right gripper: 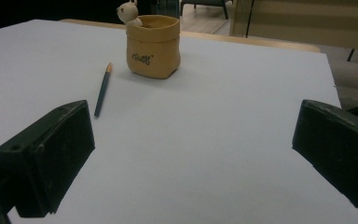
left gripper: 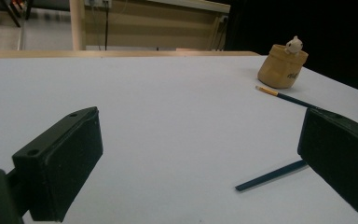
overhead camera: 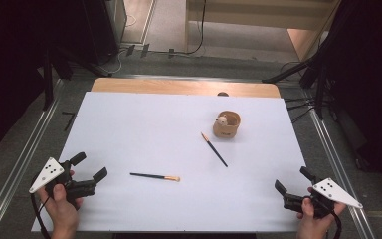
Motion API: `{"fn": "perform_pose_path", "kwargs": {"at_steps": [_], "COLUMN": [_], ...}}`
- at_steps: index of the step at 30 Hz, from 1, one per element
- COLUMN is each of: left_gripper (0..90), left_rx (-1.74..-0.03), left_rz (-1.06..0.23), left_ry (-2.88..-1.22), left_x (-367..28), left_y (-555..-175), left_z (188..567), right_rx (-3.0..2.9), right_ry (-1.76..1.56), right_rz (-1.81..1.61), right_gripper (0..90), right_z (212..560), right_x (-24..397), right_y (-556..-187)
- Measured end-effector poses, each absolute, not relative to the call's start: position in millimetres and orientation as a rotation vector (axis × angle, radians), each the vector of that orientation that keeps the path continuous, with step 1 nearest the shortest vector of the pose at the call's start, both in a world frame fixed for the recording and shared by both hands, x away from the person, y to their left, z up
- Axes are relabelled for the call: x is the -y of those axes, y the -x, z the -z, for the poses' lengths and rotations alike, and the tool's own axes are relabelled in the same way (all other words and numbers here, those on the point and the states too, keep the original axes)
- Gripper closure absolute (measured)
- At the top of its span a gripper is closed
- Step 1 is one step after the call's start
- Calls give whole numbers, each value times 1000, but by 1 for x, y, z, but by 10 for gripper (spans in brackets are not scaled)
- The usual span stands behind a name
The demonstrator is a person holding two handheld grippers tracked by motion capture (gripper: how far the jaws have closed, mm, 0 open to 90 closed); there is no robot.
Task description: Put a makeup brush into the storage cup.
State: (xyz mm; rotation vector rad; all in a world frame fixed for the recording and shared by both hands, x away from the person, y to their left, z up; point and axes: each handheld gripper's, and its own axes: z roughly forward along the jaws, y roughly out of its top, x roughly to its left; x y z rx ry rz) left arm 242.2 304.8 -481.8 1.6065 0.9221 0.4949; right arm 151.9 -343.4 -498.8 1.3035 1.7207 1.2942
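Note:
Two dark pencils lie on the white table sheet (overhead camera: 144, 134). One pencil (overhead camera: 154, 176) lies flat near the front middle, its tan end to the right. The other pencil (overhead camera: 214, 149) lies at a slant in front of a tan pot (overhead camera: 227, 124) with a small bear figure on its rim. My left gripper (overhead camera: 89, 167) rests at the front left corner, held by a hand, jaws wide apart and empty. At the front right, my right gripper (overhead camera: 293, 180) is likewise open and empty. The pot (right gripper: 153, 45) and slanted pencil (right gripper: 102, 90) appear in the right gripper view; pot (left gripper: 282, 66) and both pencils (left gripper: 271, 175) in the left gripper view.
The sheet covers a wooden tabletop (overhead camera: 184, 87) whose far edge shows bare. Metal rails (overhead camera: 25, 164) run along both sides of the table. Dark stands and cables (overhead camera: 303, 104) sit on the floor beyond the far corners.

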Motion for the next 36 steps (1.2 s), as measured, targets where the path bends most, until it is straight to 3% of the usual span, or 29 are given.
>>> {"fn": "perform_pose_path", "kwargs": {"at_steps": [19,36], "left_gripper": [2,2], "left_rx": [-904,-897], "left_rz": [-503,-484], "left_ry": [-1613,-1634], "left_x": [-300,-294], "left_y": [-244,-247], "left_z": [478,482], "right_rx": [-1751,-1840], "right_ry": [-1292,-1286], "right_rz": [-1287,-1250], "right_gripper": [0,0], "right_z": [493,469], "right_x": [335,311], "right_y": [-158,-185]}}
